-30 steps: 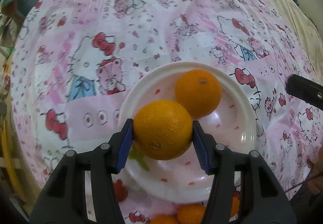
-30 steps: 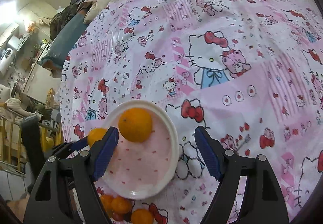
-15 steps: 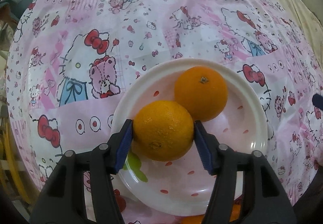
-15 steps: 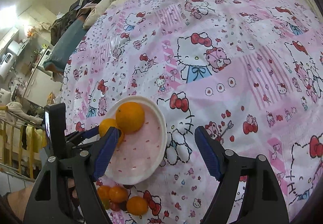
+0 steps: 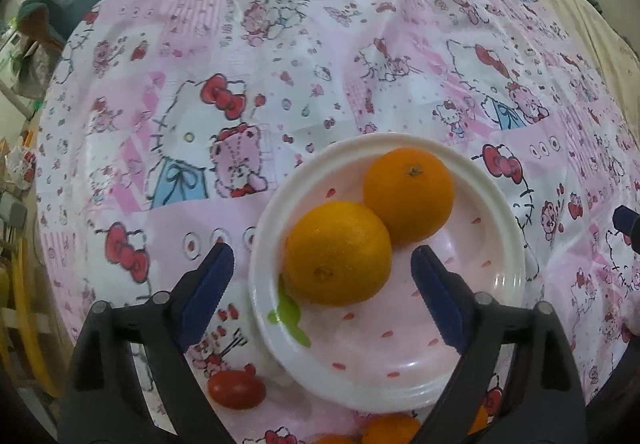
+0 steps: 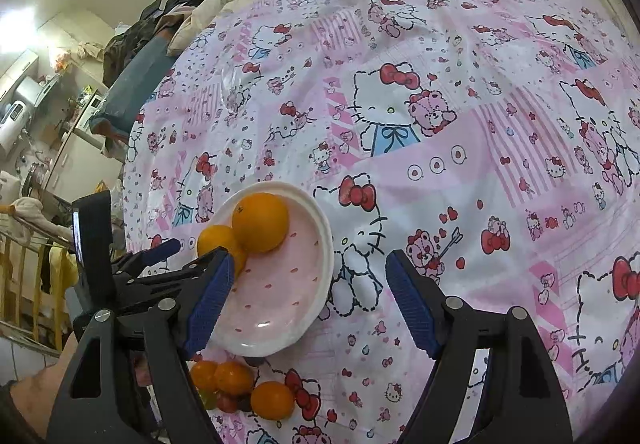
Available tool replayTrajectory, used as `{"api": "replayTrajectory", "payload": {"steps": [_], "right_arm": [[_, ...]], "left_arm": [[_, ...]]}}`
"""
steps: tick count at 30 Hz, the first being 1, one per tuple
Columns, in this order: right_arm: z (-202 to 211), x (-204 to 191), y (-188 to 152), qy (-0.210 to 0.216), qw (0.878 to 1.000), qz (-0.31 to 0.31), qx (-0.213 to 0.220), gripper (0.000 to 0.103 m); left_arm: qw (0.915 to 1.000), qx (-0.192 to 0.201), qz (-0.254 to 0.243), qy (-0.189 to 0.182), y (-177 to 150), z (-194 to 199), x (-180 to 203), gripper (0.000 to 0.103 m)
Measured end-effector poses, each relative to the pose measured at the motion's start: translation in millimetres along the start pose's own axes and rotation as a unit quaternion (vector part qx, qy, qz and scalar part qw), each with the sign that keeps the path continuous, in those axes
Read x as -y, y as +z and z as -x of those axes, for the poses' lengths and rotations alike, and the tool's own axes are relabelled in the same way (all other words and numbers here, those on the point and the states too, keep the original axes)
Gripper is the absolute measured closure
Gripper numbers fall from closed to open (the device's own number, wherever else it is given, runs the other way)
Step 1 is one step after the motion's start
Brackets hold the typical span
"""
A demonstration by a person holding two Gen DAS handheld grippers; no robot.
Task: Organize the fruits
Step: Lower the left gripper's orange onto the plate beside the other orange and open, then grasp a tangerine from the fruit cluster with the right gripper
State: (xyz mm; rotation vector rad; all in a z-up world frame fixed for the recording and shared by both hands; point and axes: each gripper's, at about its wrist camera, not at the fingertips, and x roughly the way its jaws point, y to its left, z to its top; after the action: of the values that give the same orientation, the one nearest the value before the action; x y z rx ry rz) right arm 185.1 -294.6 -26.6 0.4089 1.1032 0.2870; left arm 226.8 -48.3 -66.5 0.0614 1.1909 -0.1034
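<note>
Two oranges (image 5: pixel 338 252) touching inside white plate (image 5: pixel 505 240), near one between spread-open left claw (image 5: pixel 322 276), ungripped. Only from right wrist: orange cluster (image 6: pixel 240 384) just below plate; right claw (image 6: pixel 306 298) wide open, empty. Only from left wrist: red tomato (image 5: pixel 237 389) beside plate rim.

Two oranges (image 5: pixel 339 252) touching on pink-speckled white plate (image 5: pixel 505 203)

bright, even | window glare upper left | fisheye-warped dark edges | sharp
</note>
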Motion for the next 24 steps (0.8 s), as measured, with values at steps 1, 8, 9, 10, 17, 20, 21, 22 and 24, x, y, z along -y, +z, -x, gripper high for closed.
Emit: {"api": "replayTrajectory", "payload": {"steps": [1,8,9,10,17,20,21,22,24], "right_arm": [[1,-2,-1,0.0,1.0,0.003,0.0,0.023],[10,-22,-7,0.004,0.999,0.037,0.01,0.023],[11,-25,-8,0.005,0.999,0.041,0.012,0.023],[13,-27,-11,0.006,0.999,0.043,0.013,0.023],[18,-39,-31,0.011,0.998,0.059,0.007,0.023],[19,-42,-41,0.011,0.998,0.064,0.002,0.023],[19,-44,-43,0.011,0.998,0.065,0.001,0.023],[20,-45,-47,0.01,0.998,0.067,0.001,0.023],[22,-47,-54,0.012,0.997,0.075,0.004,0.023]], "left_arm": [[1.0,0.001,0.002,0.001,-1,2,-1,0.015],[0.9996,0.02,0.021,0.004,-18,36,-9,0.015],[0.9994,0.027,0.021,0.005,-21,43,-9,0.015],[0.9993,0.032,0.02,0.005,-22,47,-9,0.015],[0.9971,0.063,0.043,0.007,-47,87,-17,0.015],[0.9967,0.063,0.05,0.008,-60,95,-20,0.015],[0.9965,0.064,0.051,0.015,-63,97,-20,0.015],[0.9961,0.065,0.054,0.027,-68,100,-20,0.015],[0.9955,0.066,0.062,0.03,-78,103,-23,0.015]]}}
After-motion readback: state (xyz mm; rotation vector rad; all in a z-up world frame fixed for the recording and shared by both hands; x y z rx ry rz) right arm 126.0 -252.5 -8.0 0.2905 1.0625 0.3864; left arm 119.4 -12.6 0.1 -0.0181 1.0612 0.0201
